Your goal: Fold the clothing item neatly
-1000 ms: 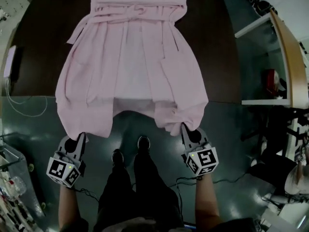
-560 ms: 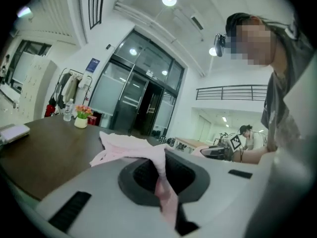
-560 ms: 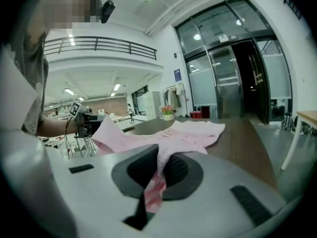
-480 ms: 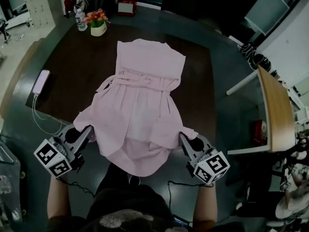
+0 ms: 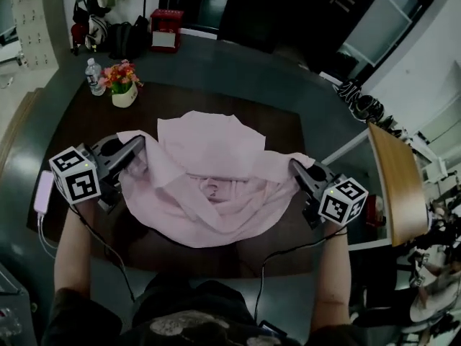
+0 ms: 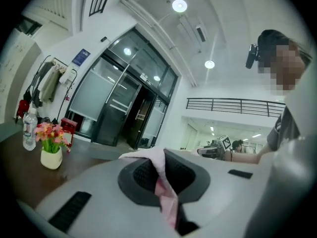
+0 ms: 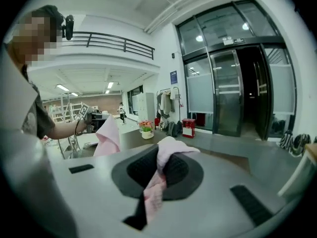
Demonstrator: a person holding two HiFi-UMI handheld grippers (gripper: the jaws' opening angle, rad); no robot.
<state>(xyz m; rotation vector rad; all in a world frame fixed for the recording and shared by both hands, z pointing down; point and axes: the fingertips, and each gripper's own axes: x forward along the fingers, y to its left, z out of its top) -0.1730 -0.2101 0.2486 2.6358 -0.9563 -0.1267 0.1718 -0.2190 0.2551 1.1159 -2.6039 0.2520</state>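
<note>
Left arm (image 5: 72,244) and right arm (image 5: 335,265) reach forward, spread wide above the dark brown bench (image 5: 281,125). The left tongs (image 5: 140,144) and right tongs (image 5: 295,166) each pinch the pale pink fabric garment (image 5: 209,186).

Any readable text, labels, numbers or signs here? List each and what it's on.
None can be read.
Blue sign beside the glass doors: too small.
Water bottle label: too small.
White panel on the red box: blurred.
Marker cube on the left hand-held gripper, likewise on the right hand-held gripper: square patterns only, no letters.
</note>
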